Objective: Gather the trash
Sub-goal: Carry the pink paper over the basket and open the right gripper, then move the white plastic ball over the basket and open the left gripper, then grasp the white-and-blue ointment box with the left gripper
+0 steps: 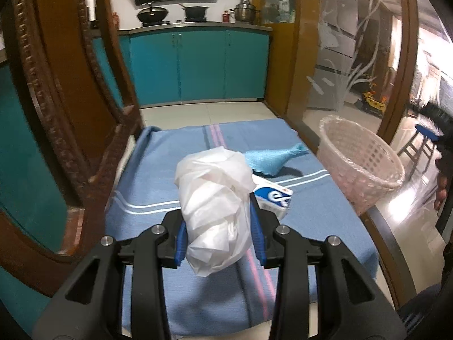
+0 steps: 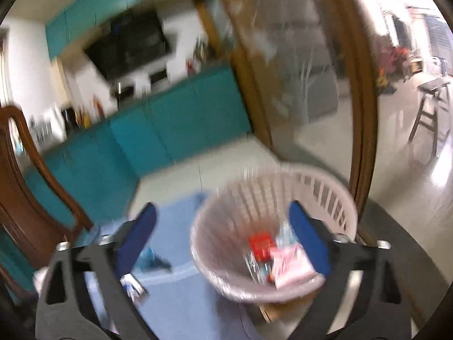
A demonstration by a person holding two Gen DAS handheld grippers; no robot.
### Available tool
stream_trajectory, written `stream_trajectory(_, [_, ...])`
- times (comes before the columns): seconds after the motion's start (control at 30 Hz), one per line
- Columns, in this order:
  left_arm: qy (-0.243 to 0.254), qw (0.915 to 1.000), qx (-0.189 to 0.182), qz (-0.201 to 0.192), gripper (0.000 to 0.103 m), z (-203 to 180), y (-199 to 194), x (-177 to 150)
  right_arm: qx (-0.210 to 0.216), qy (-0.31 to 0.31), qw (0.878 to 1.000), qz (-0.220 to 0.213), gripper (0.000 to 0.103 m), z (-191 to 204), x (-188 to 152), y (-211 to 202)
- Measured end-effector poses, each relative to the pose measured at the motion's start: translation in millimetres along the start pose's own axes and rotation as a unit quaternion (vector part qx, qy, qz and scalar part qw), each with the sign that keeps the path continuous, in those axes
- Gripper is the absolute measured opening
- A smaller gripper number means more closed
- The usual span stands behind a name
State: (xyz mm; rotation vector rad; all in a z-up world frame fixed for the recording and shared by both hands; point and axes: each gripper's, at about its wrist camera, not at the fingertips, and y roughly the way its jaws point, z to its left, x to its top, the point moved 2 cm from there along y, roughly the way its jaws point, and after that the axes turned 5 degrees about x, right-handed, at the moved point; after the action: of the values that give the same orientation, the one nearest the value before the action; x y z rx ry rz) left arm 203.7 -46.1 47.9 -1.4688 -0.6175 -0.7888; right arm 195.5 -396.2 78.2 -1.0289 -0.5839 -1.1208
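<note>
1. While my left gripper (image 1: 218, 226) points down at the table, its blue pads (image 1: 256, 235) press on both sides of a crumpled white plastic bag (image 1: 215, 206), which stands up between them above the blue striped cloth (image 1: 147, 187).
2. At 1 o'clock from the bag, half hidden behind it, a small white and blue carton (image 1: 276, 199) lies on the cloth.
3. Beyond the carton, at 1 o'clock, a light blue wad (image 1: 269, 158) lies on the cloth, its twisted tail pointing toward the basket.
4. At 2 o'clock from the bag, a pale pink basket (image 1: 365, 175) with latticed walls stands at the table's right edge, apart from the wad.
5. My right gripper (image 2: 223, 240) has its jaws spread wide with nothing between the pads; this view is blurred.
6. Just past its fingertips, at 1 o'clock, the same basket holds a red packet (image 2: 262, 246) and a pink and white wrapper (image 2: 291, 266) at its bottom.
7. At 9 o'clock in the left view stands a carved wooden chair (image 1: 56, 99); teal cabinets (image 1: 198, 65) fill 12 o'clock.
</note>
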Motion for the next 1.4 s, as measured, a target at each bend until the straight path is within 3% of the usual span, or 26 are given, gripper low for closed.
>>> stream_trajectory(0.13, [0.024, 0.9992, -0.032, 0.008, 0.037, -36, 11, 3, -0.009, 0.019, 0.997, -0.073, 0.097, -8, 11, -26])
stream_trajectory(0.4, [0.079, 0.9886, -0.128, 0.012, 0.039, -190, 43, 52, -0.039, 0.090, 0.987, -0.124, 0.097, -53, 19, -46])
stream_trajectory(0.47, [0.073, 0.9854, -0.153, 0.015, 0.051, -224, 56, 71, -0.039, 0.100, 0.987, -0.122, 0.097, -60, 20, -47])
stream_trajectory(0.5, [0.075, 0.9853, -0.153, 0.011, 0.073, -239, 64, 79, -0.035, 0.105, 0.987, -0.119, 0.097, -63, 20, -45])
stream_trajectory(0.57, [0.093, 0.9880, -0.123, 0.001, 0.100, -256, 80, 83, -0.031, 0.110, 0.987, -0.113, 0.097, -65, 19, -42])
stream_trajectory(0.63, [0.091, 0.9933, -0.068, 0.021, 0.100, -255, 96, 78, -0.026, 0.112, 0.987, -0.107, 0.097, -65, 20, -39])
stream_trajectory(0.7, [0.056, 0.9973, -0.032, 0.034, 0.100, -233, 103, 66, -0.019, 0.112, 0.988, -0.102, 0.097, -63, 22, -36])
stream_trajectory(0.77, [0.007, 0.9986, 0.043, 0.030, 0.100, -200, 105, 54, -0.013, 0.109, 0.989, -0.101, 0.097, -58, 21, -36])
stream_trajectory(0.83, [-0.061, 0.9935, 0.091, 0.032, 0.100, -165, 106, 44, -0.006, 0.105, 0.990, -0.094, 0.097, -51, 20, -33])
stream_trajectory(0.9, [-0.137, 0.9787, 0.147, 0.042, 0.100, -130, 110, 30, 0.002, 0.100, 0.991, -0.086, 0.097, -43, 19, -27])
stream_trajectory(0.97, [-0.166, 0.9673, 0.183, 0.058, 0.100, -114, 117, 20, 0.010, 0.092, 0.993, -0.080, 0.097, -35, 18, -23])
stream_trajectory(1.23, [-0.147, 0.9599, 0.211, 0.110, 0.100, -109, 153, 4, 0.027, 0.054, 0.997, -0.051, 0.097, -9, 11, -11])
stream_trajectory(1.33, [-0.171, 0.9531, 0.202, 0.147, 0.100, -102, 175, -3, 0.031, 0.053, 0.997, -0.046, 0.097, -7, 10, -9])
stream_trajectory(1.4, [-0.190, 0.9518, 0.182, 0.157, 0.094, -95, 178, -6, 0.032, 0.050, 0.997, -0.042, 0.097, -5, 9, -7])
